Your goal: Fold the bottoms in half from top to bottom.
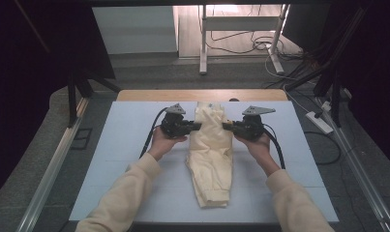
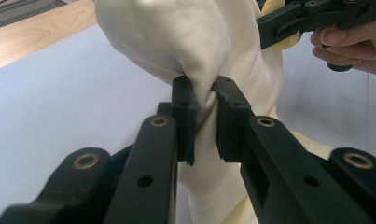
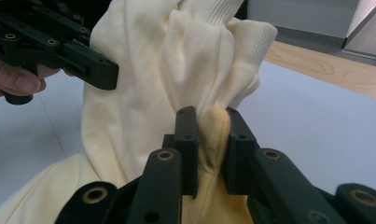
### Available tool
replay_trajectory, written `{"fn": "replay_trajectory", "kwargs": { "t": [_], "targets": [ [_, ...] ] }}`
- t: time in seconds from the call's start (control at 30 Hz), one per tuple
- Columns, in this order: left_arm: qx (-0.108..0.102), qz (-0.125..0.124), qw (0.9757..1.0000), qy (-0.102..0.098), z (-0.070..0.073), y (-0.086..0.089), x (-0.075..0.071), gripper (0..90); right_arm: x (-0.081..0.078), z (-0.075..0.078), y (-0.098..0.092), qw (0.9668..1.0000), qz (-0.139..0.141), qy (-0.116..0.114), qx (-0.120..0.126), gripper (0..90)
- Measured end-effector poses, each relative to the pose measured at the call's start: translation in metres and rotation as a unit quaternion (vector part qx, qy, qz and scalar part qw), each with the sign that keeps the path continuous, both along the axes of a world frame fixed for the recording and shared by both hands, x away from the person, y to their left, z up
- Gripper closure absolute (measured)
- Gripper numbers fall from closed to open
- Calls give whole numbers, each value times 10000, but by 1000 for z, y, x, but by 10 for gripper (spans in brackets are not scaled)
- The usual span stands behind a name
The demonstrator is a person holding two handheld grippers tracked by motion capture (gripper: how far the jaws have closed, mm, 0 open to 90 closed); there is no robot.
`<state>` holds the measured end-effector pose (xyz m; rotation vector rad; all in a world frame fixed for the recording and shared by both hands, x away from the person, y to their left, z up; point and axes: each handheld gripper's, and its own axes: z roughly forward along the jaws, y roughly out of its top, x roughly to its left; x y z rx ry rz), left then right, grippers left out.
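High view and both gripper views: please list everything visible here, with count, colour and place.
garment: one, cream, folded lengthwise mid-table, far end lifted
table cover: one, pale blue-white, over the table
table edge: one, wooden, along the far side
power strip: one, white, floor at right
white frame: one, floor beyond the table
left gripper: one, black, shut on the garment's left edge
right gripper: one, black, shut on its right edge
sleeves: two, cream, bottom
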<state>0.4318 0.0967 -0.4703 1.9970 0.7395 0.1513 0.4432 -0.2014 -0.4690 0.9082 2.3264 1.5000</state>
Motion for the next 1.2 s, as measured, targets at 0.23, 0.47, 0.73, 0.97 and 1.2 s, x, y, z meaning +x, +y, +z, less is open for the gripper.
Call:
{"fn": "replay_trajectory", "kwargs": {
  "t": [0.23,0.47,0.73,0.97,1.2],
  "targets": [
    [-13,-26,10000,-12,-1,0,-8,789,-7,-1,-2,10000,51,21,55,784],
    [-82,12,10000,8,-2,-1,-17,789,-15,-1,-2,10000,74,5,51,782],
    [-142,51,9999,-29,-4,0,-25,789,-20,-1,-2,9999,93,-30,43,782],
    [-163,25,9998,-66,-6,-1,-29,789,-25,-1,-3,9999,127,-28,22,782],
    [-145,15,9999,-69,-6,0,-34,788,-29,0,-3,9999,147,-50,32,782]
  ]
}}
